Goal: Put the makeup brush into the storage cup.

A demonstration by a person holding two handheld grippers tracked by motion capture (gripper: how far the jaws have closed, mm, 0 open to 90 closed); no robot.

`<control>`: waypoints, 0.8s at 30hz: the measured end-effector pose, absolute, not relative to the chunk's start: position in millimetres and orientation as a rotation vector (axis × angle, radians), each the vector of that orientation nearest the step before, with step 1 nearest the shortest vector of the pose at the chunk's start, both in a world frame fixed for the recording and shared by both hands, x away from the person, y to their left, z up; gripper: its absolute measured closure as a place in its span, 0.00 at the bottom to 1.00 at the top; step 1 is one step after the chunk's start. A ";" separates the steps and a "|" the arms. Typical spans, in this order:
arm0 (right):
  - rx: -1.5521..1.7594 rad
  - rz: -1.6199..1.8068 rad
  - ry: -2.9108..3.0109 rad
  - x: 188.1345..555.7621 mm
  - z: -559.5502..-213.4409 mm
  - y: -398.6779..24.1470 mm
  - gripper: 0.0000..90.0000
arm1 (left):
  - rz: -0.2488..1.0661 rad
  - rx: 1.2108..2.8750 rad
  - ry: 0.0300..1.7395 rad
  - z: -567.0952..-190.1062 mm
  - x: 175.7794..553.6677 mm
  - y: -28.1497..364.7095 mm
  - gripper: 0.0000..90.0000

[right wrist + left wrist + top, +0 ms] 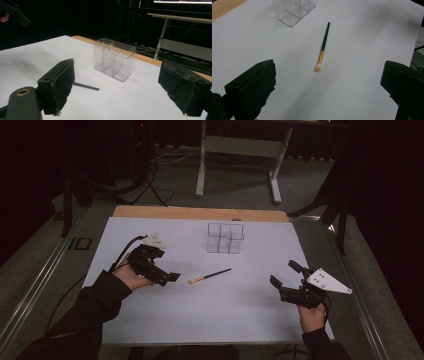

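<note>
A small brush [210, 276] with a dark handle, gold ferrule and pale tip lies flat on the white sheet [200, 315], tip toward the left. In the left gripper view the brush [323, 46] lies just ahead of my left gripper [329, 67], whose jaws stand wide apart and empty. From above, the left gripper [165, 266] is a short way left of the brush tip. My right gripper [284, 274] hovers open and empty at the right, well away from the brush [86, 86]. A clear compartmented organiser [226, 238] stands upright behind the brush.
The organiser [113, 58] looks empty, as it does in the left gripper view [293, 11]. A strip of wooden table edge [200, 212] runs behind the sheet. A white desk frame [237, 145] and tripod legs [150, 185] stand on the floor beyond.
</note>
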State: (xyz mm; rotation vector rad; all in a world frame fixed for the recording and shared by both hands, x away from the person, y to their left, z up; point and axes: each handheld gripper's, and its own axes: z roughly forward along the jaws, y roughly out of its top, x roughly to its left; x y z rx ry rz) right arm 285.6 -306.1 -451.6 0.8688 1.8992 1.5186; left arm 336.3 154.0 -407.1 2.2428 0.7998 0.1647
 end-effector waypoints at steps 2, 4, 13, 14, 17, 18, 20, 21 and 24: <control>0.868 1.519 1.901 285.7 -451.7 -306.1 0.15 | 0.163 2.257 0.790 -406.3 338.4 150.0 0.00; 0.867 1.516 1.901 285.8 -451.8 -305.8 0.15 | 0.160 2.271 0.780 -405.5 340.9 146.6 0.00; 0.865 1.519 1.901 285.9 -451.9 -305.9 0.15 | 0.109 2.311 0.759 -405.5 352.2 130.6 0.00; 0.864 1.518 1.902 285.9 -451.9 -305.8 0.15 | 0.108 2.313 0.759 -405.1 352.7 128.2 0.00; 0.863 1.521 1.899 285.7 -451.7 -306.1 0.15 | 0.104 2.330 0.742 -403.8 354.3 120.2 0.00; 0.865 1.521 1.898 285.7 -451.7 -306.1 0.15 | 0.105 2.336 0.737 -403.6 354.9 118.3 0.00; 0.865 1.523 1.900 285.8 -451.8 -306.2 0.15 | 0.102 2.357 0.730 -403.2 356.4 112.9 0.00; 0.864 1.521 1.900 285.8 -451.8 -306.1 0.15 | 0.096 2.372 0.722 -403.2 357.6 110.5 0.00; 0.860 1.520 1.900 285.7 -451.5 -306.2 0.15 | 0.076 2.398 0.705 -404.8 360.8 102.7 0.00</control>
